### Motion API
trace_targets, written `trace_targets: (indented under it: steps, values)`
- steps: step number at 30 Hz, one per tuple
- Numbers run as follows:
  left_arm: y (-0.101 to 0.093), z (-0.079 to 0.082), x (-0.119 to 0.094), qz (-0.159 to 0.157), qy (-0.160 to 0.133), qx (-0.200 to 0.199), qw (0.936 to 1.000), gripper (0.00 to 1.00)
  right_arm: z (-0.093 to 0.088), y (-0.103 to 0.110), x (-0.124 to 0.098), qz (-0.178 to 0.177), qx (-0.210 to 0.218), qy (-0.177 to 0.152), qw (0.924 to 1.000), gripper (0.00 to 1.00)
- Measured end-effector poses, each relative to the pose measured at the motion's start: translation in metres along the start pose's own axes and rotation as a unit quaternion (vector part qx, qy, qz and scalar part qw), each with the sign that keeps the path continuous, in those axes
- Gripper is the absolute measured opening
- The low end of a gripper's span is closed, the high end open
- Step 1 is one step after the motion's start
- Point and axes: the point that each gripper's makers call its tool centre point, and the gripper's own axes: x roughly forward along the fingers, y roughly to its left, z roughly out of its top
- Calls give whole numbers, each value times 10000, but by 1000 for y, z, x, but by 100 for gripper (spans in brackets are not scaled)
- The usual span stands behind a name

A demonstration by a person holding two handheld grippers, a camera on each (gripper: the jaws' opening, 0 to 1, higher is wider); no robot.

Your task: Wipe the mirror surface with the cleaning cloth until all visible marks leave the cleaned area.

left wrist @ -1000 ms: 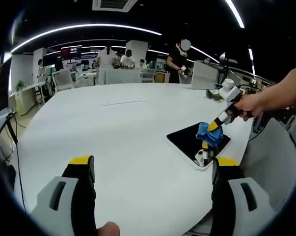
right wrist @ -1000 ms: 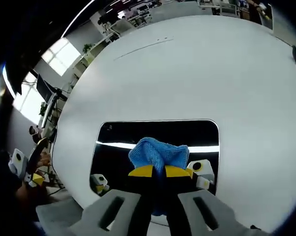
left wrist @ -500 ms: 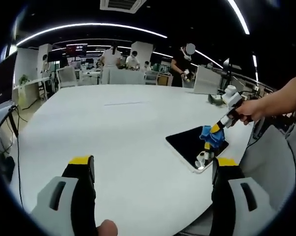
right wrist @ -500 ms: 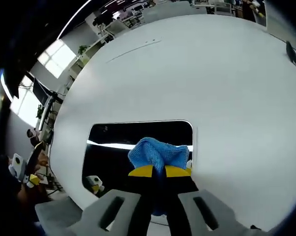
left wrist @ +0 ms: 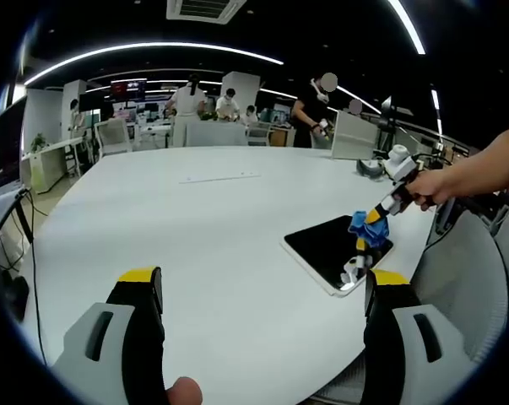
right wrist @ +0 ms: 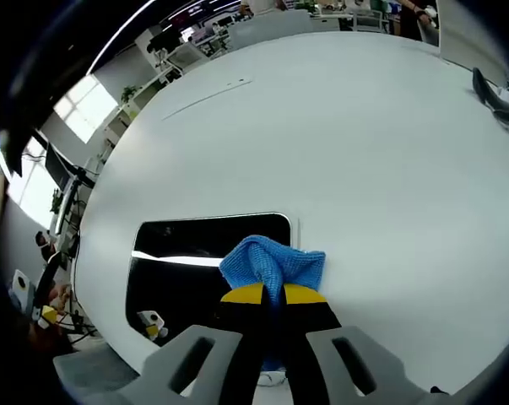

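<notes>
— How do the jaws stand?

— The right gripper (right wrist: 273, 294) has its yellow-tipped jaws pressed together on a bunched blue cleaning cloth (right wrist: 273, 263), soft and nubbly, bulging just ahead of the tips. The left gripper (left wrist: 258, 287) has its jaws wide apart with nothing between them.

— Where is the mirror?

— In the right gripper view the mirror (right wrist: 195, 261) lies flat on the smooth white table (right wrist: 338, 143), a dark glossy rectangle with rounded corners, ahead and left of the jaws; the cloth rests at its right edge. In the left gripper view it lies ahead, towards the right jaw.

— Any writing?

— None that I can read.
</notes>
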Motion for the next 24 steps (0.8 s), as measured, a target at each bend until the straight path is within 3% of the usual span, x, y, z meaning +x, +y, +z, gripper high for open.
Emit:
trace_targets:
  steps: [2,8,10,24]
  values:
    - [1,-2,0,9,8,-3,10000,99,0,-1,0,35,87,-23,10000,1]
    - [1,-3,-1,32,25,-23,10000,99,0,2,1,-135,-241,-1,9996,1]
    - [0,-2,-1,42,10,-15,10000,99,0,1,1,-165,-19,-48,9999,1]
    - [-8,0,2,22,-84,-31,10000,99,-15,1,-8,-159,112,-55,9998,1]
